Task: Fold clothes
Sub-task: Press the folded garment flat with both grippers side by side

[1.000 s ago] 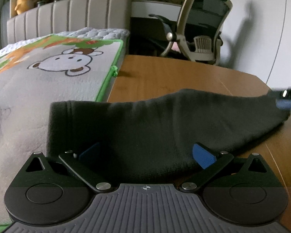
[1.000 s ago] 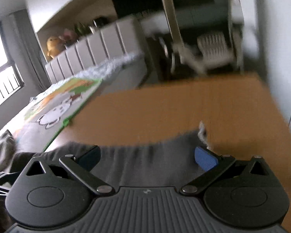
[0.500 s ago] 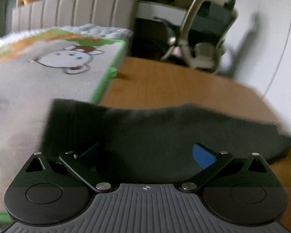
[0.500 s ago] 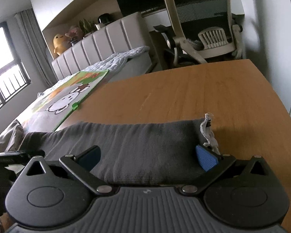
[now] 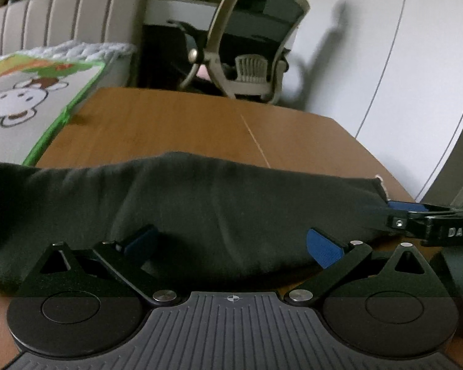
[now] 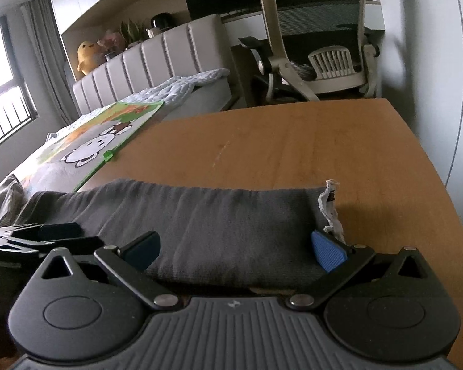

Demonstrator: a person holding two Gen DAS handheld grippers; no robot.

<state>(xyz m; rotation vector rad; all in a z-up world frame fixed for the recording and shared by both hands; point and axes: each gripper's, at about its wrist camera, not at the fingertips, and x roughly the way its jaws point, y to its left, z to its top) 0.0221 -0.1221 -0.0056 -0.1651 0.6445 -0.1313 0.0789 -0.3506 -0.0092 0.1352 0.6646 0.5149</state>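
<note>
The dark grey garment (image 5: 219,212) lies folded into a long band across the near edge of the wooden table (image 5: 200,123), directly ahead of both tools. The left tool (image 5: 231,242) stands open, its 2 blue-padded fingers spread wide with the cloth lying between and beneath them; neither pad presses the fabric. The right tool (image 6: 234,248) is likewise open, fingers apart on either side of the band's right portion, gripping nothing. In the left wrist view the right tool (image 5: 416,215) appears at the garment's right end, fingertip touching or just beside the cloth edge. In the right wrist view the left tool (image 6: 43,236) sits at the band's left end.

The garment (image 6: 219,222) is a thick knit, doubled over, with soft lengthwise creases and a rounded far edge. A white care label (image 6: 330,212) sticks up at its right end, just beside the right tool's right finger. The left end reaches toward the table's left edge, close to a cartoon-print blanket (image 6: 89,148) on the bed beside the table. An office chair (image 6: 321,37) stands beyond the table's far edge.
</note>
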